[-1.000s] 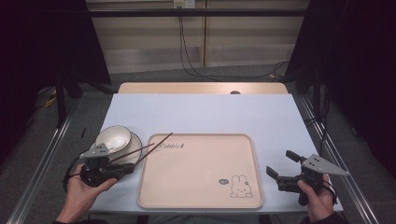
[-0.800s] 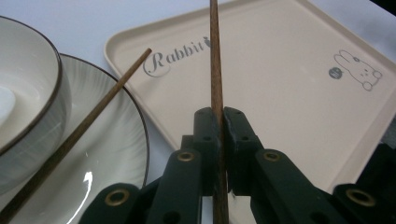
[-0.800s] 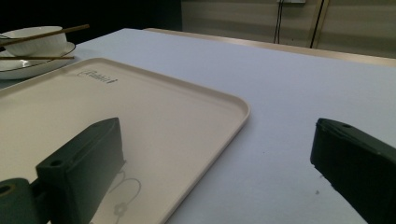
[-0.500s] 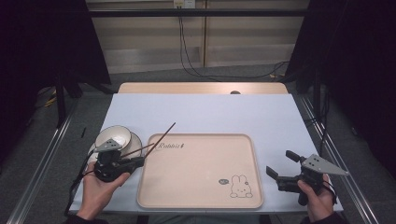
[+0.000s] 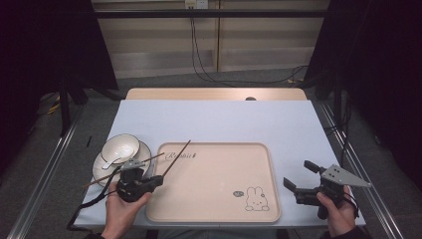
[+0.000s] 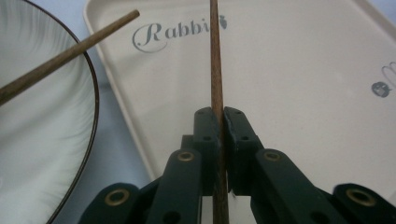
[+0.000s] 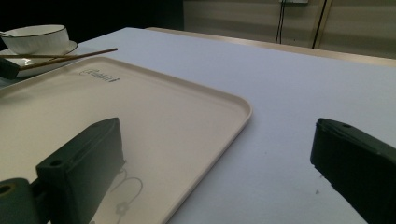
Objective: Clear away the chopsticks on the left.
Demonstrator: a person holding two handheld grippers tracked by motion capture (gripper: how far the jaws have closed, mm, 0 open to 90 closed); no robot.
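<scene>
Table (image 5: 219, 119): pale blue-white top, spanning the middle of the high view from centre to lower edge.

Tray (image 5: 219, 191): beige, rounded corners, lower centre of the high view; "Rabbit" lettering at its upper left corner, a small rabbit drawing at its lower right. It lies flat on the table.

Plate (image 5: 102, 167): white with a dark rim, lower left of the high view, just beside the tray's left edge.

Bowl (image 5: 120, 148): white, dark-rimmed, standing on the plate; a white spoon (image 5: 110, 162) lies at its near side.

Left gripper (image 5: 158, 178): held in a hand (image 5: 119, 209) at the lower left of the high view, at the tray's left rim. Its jaws are pressed together, pinching a chopstick (image 6: 215, 65).

Right gripper (image 5: 298, 179): held in a hand (image 5: 338, 214) at the lower right, off the tray's right edge; jaws spread wide, nothing between them.

Chopstick: brown, running from the left jaws up and rightward over the tray's upper left corner, its tip beside the lettering.

Second chopstick (image 6: 60, 58): lies slanted across the plate, its end over the tray's left rim.
</scene>
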